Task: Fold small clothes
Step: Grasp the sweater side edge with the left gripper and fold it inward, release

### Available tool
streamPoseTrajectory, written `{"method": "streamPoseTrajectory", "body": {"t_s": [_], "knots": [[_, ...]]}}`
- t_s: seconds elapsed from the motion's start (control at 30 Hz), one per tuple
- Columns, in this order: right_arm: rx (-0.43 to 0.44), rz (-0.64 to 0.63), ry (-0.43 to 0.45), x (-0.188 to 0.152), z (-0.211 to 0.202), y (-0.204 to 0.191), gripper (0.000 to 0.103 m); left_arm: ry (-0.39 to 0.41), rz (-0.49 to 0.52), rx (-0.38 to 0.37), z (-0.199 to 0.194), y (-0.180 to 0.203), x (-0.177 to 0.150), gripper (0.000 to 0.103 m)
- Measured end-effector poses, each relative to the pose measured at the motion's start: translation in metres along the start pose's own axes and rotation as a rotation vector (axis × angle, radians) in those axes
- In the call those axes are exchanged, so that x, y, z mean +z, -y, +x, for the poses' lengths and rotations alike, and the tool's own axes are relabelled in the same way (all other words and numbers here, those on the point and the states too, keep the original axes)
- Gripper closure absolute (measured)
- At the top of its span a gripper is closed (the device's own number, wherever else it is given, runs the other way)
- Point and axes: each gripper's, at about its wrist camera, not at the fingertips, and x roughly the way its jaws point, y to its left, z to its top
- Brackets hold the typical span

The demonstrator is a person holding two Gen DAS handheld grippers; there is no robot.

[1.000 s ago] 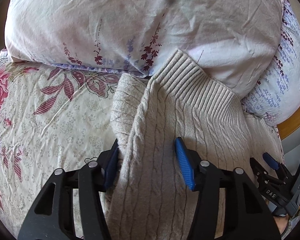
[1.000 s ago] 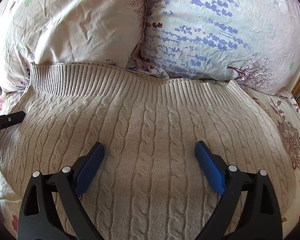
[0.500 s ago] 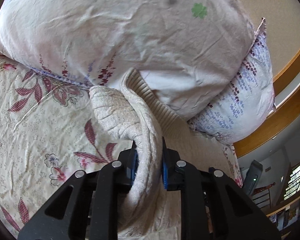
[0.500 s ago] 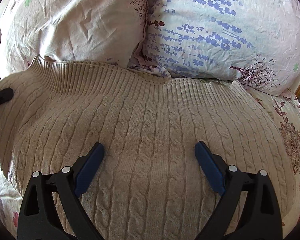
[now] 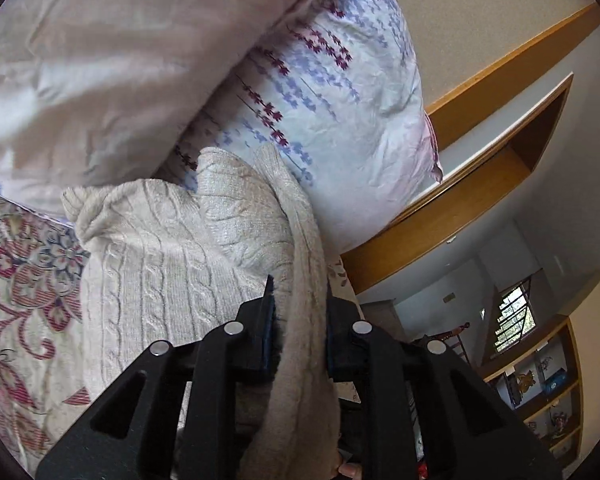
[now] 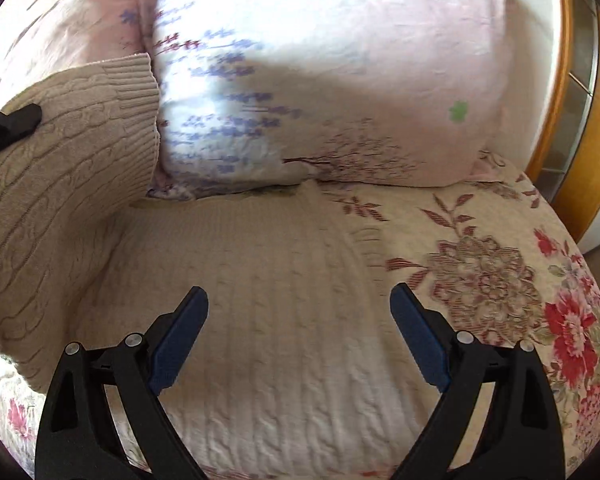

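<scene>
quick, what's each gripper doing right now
left gripper: shut on the sweater
right gripper: open, holding nothing, above the sweater

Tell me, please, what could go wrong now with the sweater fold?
1. The left gripper pinches only a thin edge of the sweater, so the knit might slip out.
2. The lifted side hangs against the pillow and could snag or fold crooked.
3. The right gripper is open, so nothing pins the flat part.
</scene>
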Motion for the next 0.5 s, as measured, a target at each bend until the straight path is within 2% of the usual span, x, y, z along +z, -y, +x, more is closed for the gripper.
{"method": "streamPoseTrajectory", "body": {"t_s": [0.17,0.3,0.5], "knots": [[-0.048,0.072,0.011,-0.004,-0.012,0.044,0.009,-0.072,-0.06,-0.001,0.054,-0.005,-0.016,0.085],[-0.05,0.096,0.018,-0.005,-0.014,0.067,0.009,-0.084,-0.085,0.012,0.069,-0.007,-0.021,0.085],[-0.035,0.114,0.033,-0.001,-0.014,0.075,0.009,-0.086,-0.082,0.055,0.085,0.0,-0.026,0.084]]}}
